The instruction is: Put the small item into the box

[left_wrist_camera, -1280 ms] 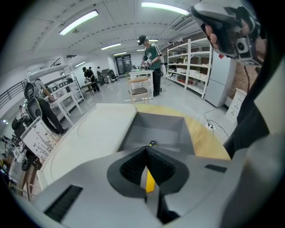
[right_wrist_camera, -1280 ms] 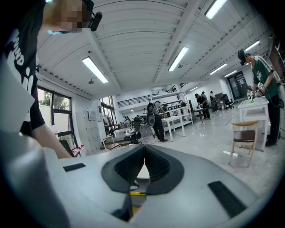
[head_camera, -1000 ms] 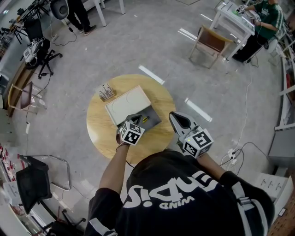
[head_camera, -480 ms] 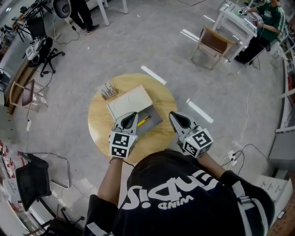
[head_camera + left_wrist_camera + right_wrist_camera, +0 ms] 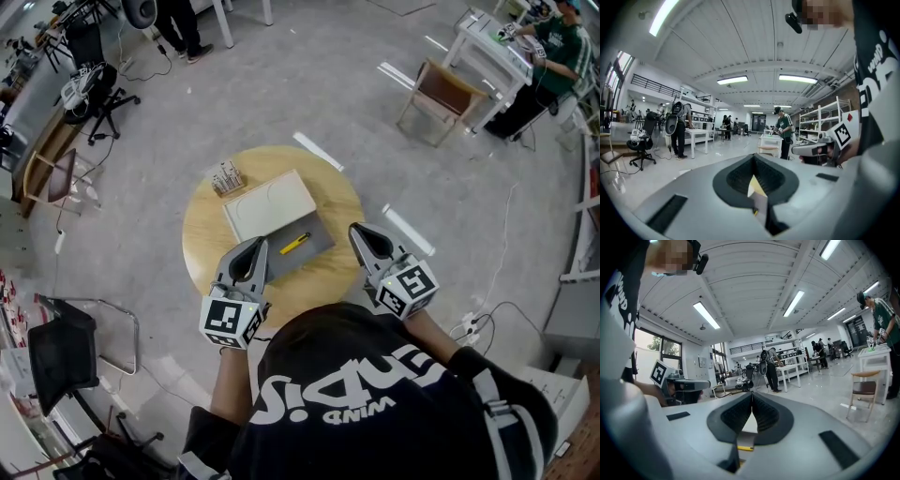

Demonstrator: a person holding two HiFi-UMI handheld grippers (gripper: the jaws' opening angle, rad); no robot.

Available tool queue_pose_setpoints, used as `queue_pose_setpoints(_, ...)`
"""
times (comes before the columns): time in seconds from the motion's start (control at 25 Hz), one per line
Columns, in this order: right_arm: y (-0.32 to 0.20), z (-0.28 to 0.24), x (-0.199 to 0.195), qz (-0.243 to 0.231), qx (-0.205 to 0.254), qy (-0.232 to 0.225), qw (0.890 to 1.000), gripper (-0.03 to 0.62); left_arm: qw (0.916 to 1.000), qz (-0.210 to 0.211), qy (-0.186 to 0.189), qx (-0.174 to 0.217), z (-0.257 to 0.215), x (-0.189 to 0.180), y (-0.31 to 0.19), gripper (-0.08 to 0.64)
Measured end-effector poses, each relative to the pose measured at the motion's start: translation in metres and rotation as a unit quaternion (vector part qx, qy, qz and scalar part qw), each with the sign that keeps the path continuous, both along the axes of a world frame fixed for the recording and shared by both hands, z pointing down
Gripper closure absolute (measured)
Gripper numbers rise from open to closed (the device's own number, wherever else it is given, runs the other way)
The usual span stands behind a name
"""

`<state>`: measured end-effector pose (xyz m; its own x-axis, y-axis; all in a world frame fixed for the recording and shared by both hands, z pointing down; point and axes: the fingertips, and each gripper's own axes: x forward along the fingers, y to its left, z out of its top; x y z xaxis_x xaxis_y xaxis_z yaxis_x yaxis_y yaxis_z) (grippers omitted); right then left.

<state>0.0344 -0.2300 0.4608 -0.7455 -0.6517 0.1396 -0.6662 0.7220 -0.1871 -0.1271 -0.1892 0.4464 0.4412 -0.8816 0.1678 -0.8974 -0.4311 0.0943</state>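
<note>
On the round wooden table (image 5: 202, 246) lies a flat white box part (image 5: 267, 203), with a dark grey flat part (image 5: 311, 251) joined to its near side. A small yellow item (image 5: 294, 244) rests on the grey part. My left gripper (image 5: 255, 245) hovers at the table's near left edge, just left of the grey part, its jaws shut and empty. At the near right edge my right gripper (image 5: 359, 231) is held the same way, shut on nothing. Both gripper views look out level across the room: left gripper (image 5: 753, 158), right gripper (image 5: 752, 395).
A small rack of upright pieces (image 5: 226, 176) stands at the table's far left. A wooden chair (image 5: 441, 89) and a white table with a seated person (image 5: 553, 52) are at the far right. White strips (image 5: 319, 151) mark the floor. An office chair (image 5: 98, 89) stands far left.
My left gripper has drawn back from over the grey part toward the person, leaving the yellow item lying there. The right gripper has barely moved.
</note>
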Motion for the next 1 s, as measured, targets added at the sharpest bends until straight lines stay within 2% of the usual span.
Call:
queue_pose_setpoints(0.16, -0.002, -0.002, -0.006, -0.006, 0.003, 0.000, 1.000, 0.589, 0.9986, -0.034, 0.028, 0.028, -0.009, -0.017, 0.012, 0.551)
queue_pose_setpoints(0.36, 0.001, -0.001, -0.012, -0.016, 0.008, 0.004, 1.000, 0.589, 0.9968, -0.054, 0.035, 0.048, -0.003, -0.028, 0.023, 0.551)
queue_pose_setpoints(0.6, 0.008, 0.001, -0.017, -0.026, 0.009, 0.008, 1.000, 0.589, 0.9951, -0.075, 0.043, 0.049, 0.003, -0.035, 0.030, 0.549)
queue_pose_setpoints(1.0, 0.011, 0.002, -0.020, -0.035, 0.013, 0.009, 0.999, 0.589, 0.9953, -0.074, 0.045, 0.042, 0.007, -0.031, 0.030, 0.549)
